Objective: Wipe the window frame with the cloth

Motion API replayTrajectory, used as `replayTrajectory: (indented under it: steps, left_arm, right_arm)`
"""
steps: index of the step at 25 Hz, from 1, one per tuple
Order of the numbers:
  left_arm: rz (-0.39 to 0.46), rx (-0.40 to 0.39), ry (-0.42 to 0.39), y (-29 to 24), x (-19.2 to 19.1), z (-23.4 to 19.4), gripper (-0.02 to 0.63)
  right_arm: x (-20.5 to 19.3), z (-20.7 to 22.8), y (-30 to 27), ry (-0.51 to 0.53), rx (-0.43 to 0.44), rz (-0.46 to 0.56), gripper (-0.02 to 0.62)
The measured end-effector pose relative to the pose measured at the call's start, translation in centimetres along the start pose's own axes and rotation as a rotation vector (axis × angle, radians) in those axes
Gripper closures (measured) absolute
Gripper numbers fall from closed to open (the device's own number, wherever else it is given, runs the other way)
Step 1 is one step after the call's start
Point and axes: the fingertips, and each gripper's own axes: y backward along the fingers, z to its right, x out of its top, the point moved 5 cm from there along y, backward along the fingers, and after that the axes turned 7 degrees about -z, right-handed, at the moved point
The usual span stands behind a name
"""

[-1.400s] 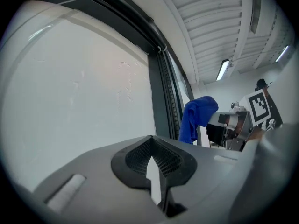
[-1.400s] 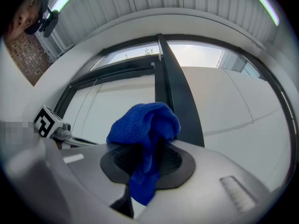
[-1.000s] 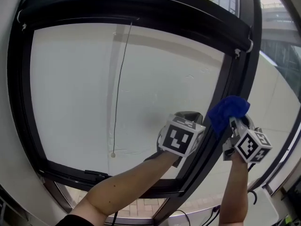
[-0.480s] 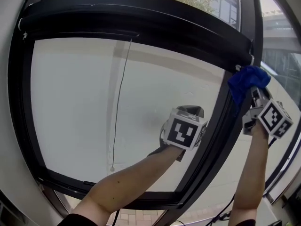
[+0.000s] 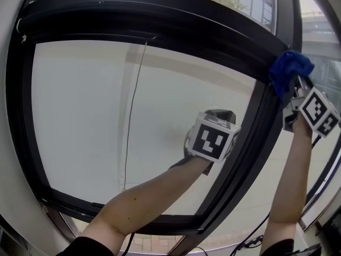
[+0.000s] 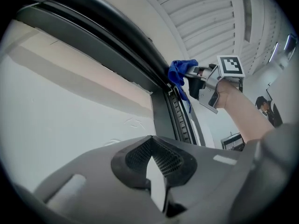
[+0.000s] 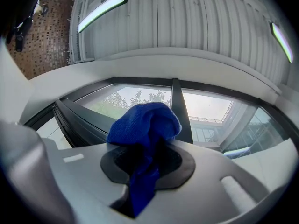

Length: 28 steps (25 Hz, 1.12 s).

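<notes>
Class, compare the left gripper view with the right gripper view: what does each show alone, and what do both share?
Left gripper view only: the left gripper, jaws together on nothing, the white roller blind, and the right gripper seen from outside. Right gripper view only: trees outside, and that gripper's jaws clamped on the crumpled blue cloth. Both: that cloth and the black window frame.
</notes>
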Motion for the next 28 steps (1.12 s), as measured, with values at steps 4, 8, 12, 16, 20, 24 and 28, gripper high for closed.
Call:
replayTrajectory:
  steps: [4,8,12,16,20,24,28]
  left_arm:
    - [-0.012,-0.005,-0.019,-0.1,-1.5,0.1,0.612]
    - [-0.038,0.009,-0.021,0.1,-3.0,-0.5,0.612]
    - [-0.034,0.007,0.000,0.8,-4.2,-0.7,0.612]
    - [-0.041,0.016,0.006,1.1,-5.8,-0.9,0.612]
    - [-0.027,0.014,0.011,1.6,-6.6,-0.6,0.612]
    - [-0.044,0.019,0.015,2.3,-7.9,-0.5,0.612]
    - [-0.054,0.007,0.027,2.7,-9.1,0.2,0.612]
  right_arm:
    - [-1.4,0.1,-0.1,-0.021,-0.015,0.008,0.518]
    - [-2.7,-0.4,0.3,-0.021,-0.001,0.001,0.520]
    - [-4.2,-0.6,0.7,-0.035,-0.010,-0.032,0.520]
    - [-6.5,-1.2,0.6,-0.046,0.001,-0.071,0.522]
    - [-7.5,-1.5,1.3,-0.052,0.000,-0.083,0.522]
    - [-8.8,-1.9,2.6,-0.045,-0.022,-0.104,0.522]
    - [-10.8,-2.2,4.3,-0.067,-0.027,-0.127,0.522]
